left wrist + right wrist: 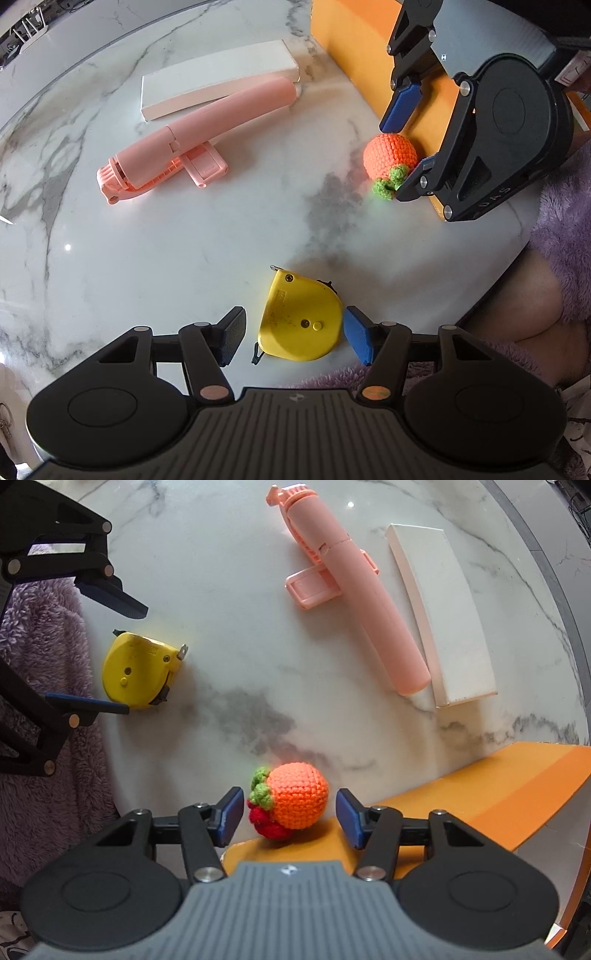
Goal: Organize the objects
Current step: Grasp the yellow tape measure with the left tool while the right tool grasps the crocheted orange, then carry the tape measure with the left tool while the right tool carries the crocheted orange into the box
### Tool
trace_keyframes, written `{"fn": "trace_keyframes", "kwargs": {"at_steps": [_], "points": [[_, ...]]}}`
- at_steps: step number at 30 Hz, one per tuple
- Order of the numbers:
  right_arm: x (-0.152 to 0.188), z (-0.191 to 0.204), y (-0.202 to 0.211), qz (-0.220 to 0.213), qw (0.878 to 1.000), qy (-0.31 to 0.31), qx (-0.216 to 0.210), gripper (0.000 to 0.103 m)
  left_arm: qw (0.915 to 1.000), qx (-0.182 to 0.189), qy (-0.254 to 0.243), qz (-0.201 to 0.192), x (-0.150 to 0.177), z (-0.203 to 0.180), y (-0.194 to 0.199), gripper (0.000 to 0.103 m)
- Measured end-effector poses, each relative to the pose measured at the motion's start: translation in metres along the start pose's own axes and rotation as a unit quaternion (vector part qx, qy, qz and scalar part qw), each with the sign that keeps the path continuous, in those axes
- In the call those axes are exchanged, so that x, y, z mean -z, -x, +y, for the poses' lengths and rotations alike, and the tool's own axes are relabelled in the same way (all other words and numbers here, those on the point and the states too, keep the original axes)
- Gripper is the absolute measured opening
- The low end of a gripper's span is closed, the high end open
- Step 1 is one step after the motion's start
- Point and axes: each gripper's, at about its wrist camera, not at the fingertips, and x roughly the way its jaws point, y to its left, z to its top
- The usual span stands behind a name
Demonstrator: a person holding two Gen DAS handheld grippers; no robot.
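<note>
A yellow tape measure (301, 321) lies on the marble table between the open fingers of my left gripper (295, 334); its right side looks against the blue right pad. It also shows in the right wrist view (138, 670). An orange crocheted fruit (295, 799) with green leaves and a red part sits at the edge of an orange box (480, 797), between the open fingers of my right gripper (290, 816), not touched. The fruit (389, 157) and the right gripper (406, 147) show in the left wrist view. The left gripper (125, 661) shows in the right wrist view.
A pink selfie stick (192, 144) (354, 602) lies beside a flat white box (218, 81) (443, 613) further out on the table. The orange box (354, 48) stands at the right. Purple fleece fabric (44, 709) hangs at the table's near edge.
</note>
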Motion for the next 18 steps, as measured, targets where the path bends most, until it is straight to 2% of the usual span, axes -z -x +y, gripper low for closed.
{"fn": "trace_keyframes", "kwargs": {"at_steps": [1,4,7,13,18], "points": [[0.000,-0.001,-0.002,0.002,1.000,-0.005,-0.003,0.050,1.0000,0.002,0.002,0.001,0.000,0.001,-0.001,0.069],[0.001,-0.002,-0.002,-0.003,1.000,-0.010,-0.004,0.050,0.9999,0.008,0.006,0.006,-0.001,0.002,-0.004,0.069],[0.003,-0.002,0.004,-0.014,1.000,-0.015,-0.007,0.047,0.9998,0.015,0.008,0.012,-0.002,0.002,-0.007,0.064],[0.018,-0.002,0.046,-0.075,0.996,-0.037,-0.026,0.047,0.9997,0.017,0.011,0.011,-0.001,0.003,-0.007,0.063],[0.033,0.002,0.085,-0.127,0.990,-0.059,-0.024,0.047,0.9998,0.011,0.014,0.007,-0.001,0.003,-0.008,0.061]]}}
